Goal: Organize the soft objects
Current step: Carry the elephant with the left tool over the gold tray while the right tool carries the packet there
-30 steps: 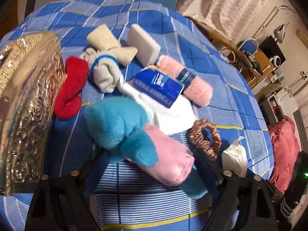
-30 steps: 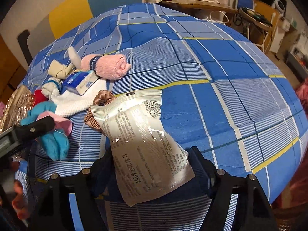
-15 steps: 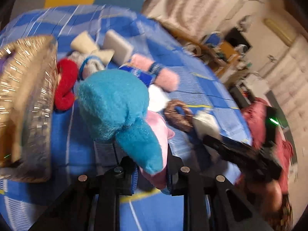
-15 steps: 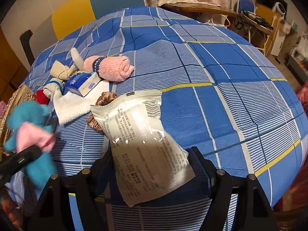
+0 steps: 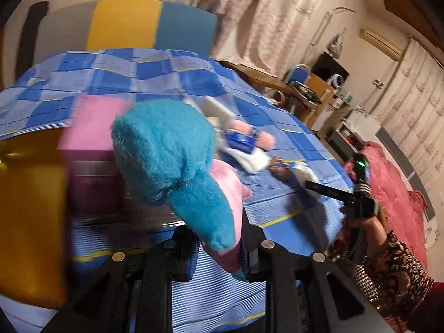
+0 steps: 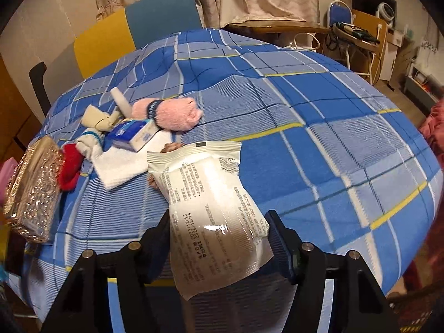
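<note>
A blue and pink plush toy [image 5: 166, 161] hangs in the air with my left gripper [image 5: 219, 238] shut on its lower part. The view is blurred; a gold pouch [image 5: 30, 222] and a pink box [image 5: 91, 122] lie below and to the left. A white printed packet [image 6: 205, 194] lies flat on the blue plaid table [image 6: 305, 111] between the fingers of my right gripper [image 6: 217, 227]. Its jaws are closing and the pads stand at the packet's edges without squeezing it. Behind the packet sit a brown scrunchie [image 6: 170, 147], a white cloth [image 6: 119, 166] and a pink rolled towel [image 6: 174, 113].
A blue tissue pack [image 6: 130, 134], beige socks [image 6: 95, 118], a white block [image 6: 122, 101] and a red fuzzy item [image 6: 69, 169] crowd the table's left side beside the glittery gold pouch [image 6: 33, 186]. A yellow and blue chair [image 6: 133, 27] stands behind. The table's right half is bare cloth.
My left gripper shut on the plush toy and carried it up and leftward, over the gold pouch. My right gripper's jaws narrowed around the white packet and the hand shifted slightly.
</note>
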Demonstrator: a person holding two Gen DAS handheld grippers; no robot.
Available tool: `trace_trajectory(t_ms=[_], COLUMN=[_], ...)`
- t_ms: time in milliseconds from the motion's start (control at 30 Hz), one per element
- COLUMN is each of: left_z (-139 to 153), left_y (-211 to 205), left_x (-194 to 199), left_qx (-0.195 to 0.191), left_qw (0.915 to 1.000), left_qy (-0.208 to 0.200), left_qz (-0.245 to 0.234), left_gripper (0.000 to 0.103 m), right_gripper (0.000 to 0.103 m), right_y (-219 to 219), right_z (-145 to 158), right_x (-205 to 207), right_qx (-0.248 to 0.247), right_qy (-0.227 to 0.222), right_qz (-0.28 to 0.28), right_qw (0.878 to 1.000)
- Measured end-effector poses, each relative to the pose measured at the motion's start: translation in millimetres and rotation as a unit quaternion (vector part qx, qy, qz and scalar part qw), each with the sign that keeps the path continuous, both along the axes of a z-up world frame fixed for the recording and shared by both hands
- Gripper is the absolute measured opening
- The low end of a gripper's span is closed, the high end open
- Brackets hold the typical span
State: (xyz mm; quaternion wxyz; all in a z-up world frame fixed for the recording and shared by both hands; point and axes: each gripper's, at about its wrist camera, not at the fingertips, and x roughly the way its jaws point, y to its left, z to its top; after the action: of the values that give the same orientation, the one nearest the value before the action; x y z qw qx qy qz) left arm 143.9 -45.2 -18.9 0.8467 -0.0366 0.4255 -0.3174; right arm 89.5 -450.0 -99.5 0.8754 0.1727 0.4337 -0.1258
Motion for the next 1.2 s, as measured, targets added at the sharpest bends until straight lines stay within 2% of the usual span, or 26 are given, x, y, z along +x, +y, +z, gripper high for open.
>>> trace_trajectory(t_ms=[167, 333, 467, 667, 767, 867, 933, 1000, 1133, 1200], left_z=[-0.3, -24.3, -46.5, -80.4, -91.6, -90.7, -85.7, -77.1, -57.3, -50.4], left_y=[67.9, 140.4, 179.3, 215.0, 227.2, 235.9, 246.8, 257.5, 277.3, 286.4], left_x=[29.8, 79.0, 117.8, 174.1, 193.2, 200.9, 201.6, 196.6, 171.4, 151.0], left_qx=[0.016, 0.054, 0.073, 0.128, 0.16, 0.182, 0.173, 0.155, 0.121, 0.088], left_qw=[0.9981, 0.9902, 0.9841, 0.9736, 0.9665, 0.9596, 0.9597, 0.9616, 0.9568, 0.9534], left_qy=[0.004, 0.051, 0.085, 0.113, 0.112, 0.104, 0.09, 0.078, 0.05, 0.047], left_qz=[0.059, 0.118, 0.138, 0.152, 0.167, 0.188, 0.202, 0.213, 0.26, 0.285], left_gripper=[0.024, 0.027, 0.027, 0.03, 0.038, 0.046, 0.062, 0.069, 0.068, 0.068], right_gripper=[0.065, 0.065, 0.065, 0.065, 0.065, 0.065, 0.065, 0.065, 0.065, 0.065], right_y=[27.2, 60.9, 98.6, 171.2, 209.0, 245.8, 267.6, 293.3, 351.2, 383.8], right_z=[17.4, 52.1, 87.1, 139.3, 157.0, 165.7, 167.4, 164.8, 148.9, 135.4], right_x=[-12.8, -21.6, -23.5, -21.0, -15.6, -9.4, -4.3, 1.6, 27.9, 44.6], right_qx=[0.005, 0.014, 0.018, 0.033, 0.04, 0.057, 0.07, 0.083, 0.102, 0.113], right_qy=[-0.023, -0.061, -0.096, -0.145, -0.161, -0.167, -0.163, -0.159, -0.122, -0.1], right_qz=[-0.005, 0.005, 0.026, 0.097, 0.141, 0.183, 0.21, 0.239, 0.292, 0.316], right_qw=[1.0, 0.998, 0.995, 0.984, 0.976, 0.967, 0.961, 0.954, 0.943, 0.937])
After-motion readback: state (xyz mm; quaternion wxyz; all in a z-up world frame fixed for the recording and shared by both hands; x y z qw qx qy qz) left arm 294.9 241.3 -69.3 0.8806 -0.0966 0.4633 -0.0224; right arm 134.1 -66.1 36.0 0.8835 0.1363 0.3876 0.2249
